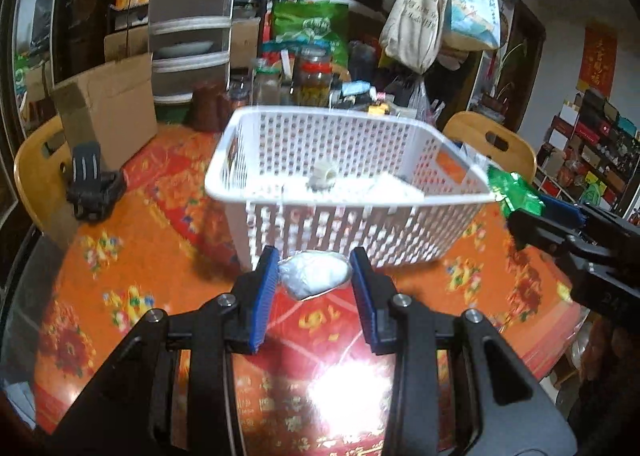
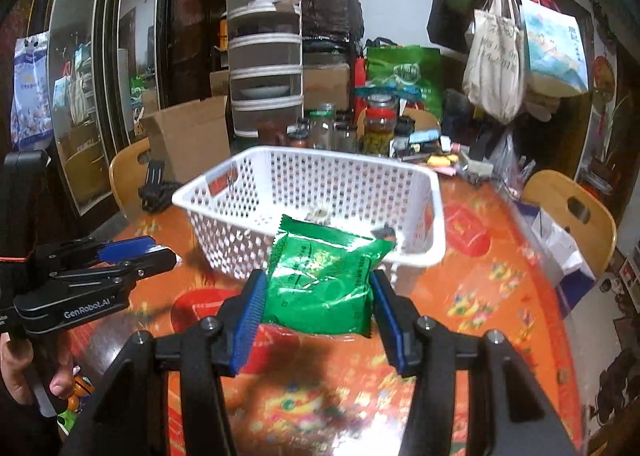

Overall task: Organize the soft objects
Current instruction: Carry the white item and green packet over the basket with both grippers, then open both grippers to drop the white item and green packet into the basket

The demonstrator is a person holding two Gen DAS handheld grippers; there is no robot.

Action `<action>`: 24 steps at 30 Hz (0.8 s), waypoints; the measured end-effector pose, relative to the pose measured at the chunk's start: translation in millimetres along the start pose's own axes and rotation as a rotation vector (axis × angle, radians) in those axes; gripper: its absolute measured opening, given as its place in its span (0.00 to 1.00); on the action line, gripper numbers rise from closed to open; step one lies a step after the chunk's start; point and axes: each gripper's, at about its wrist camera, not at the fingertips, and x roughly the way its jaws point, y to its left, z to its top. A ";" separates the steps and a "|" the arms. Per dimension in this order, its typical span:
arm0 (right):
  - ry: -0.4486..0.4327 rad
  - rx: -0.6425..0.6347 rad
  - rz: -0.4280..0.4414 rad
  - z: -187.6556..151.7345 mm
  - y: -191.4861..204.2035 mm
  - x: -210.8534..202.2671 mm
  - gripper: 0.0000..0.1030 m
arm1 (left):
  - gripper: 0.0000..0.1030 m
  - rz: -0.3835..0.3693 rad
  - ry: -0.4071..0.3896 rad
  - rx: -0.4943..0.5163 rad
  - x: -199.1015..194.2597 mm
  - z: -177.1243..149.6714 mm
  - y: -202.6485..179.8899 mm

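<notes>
A white perforated basket [image 1: 348,124] [image 2: 434,212] stands on the orange-red tablecloth, with a small pale lump [image 1: 323,174] and a white sheet on its floor. My left gripper [image 1: 314,270] is shut on a silvery-white soft pouch [image 1: 316,274], held in the air just in front of the basket's near wall. My right gripper [image 2: 320,296] is shut on a green foil packet [image 2: 326,276] [image 1: 514,190], raised before the basket's near rim. In the left wrist view the right gripper [image 1: 532,216] shows at the right edge beside the basket's corner. The left gripper's body [image 2: 100,268] shows at the left in the right wrist view.
A black clip-like object [image 1: 94,184] lies left of the basket. A cardboard box [image 1: 108,108], jars [image 2: 378,128] and a tiered food cover [image 2: 266,56] crowd the table's far side. Wooden chairs [image 2: 568,208] stand around it. A hand [image 2: 24,380] grips the left tool's handle.
</notes>
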 end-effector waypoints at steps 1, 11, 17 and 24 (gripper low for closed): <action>-0.004 -0.001 0.001 6.1 -1.9 -0.3 0.50 | 0.33 -0.004 -0.006 0.001 -2.0 7.5 -1.4; 0.037 0.000 0.000 67.2 -16.6 35.4 0.50 | 0.33 -0.024 0.030 0.000 27.6 88.7 -7.8; 0.134 0.008 -0.026 85.9 -27.6 85.9 0.50 | 0.33 0.003 0.136 0.016 90.8 113.9 -14.8; 0.271 0.012 -0.061 81.3 -40.2 147.5 0.50 | 0.33 0.061 0.249 0.044 153.0 111.7 -16.8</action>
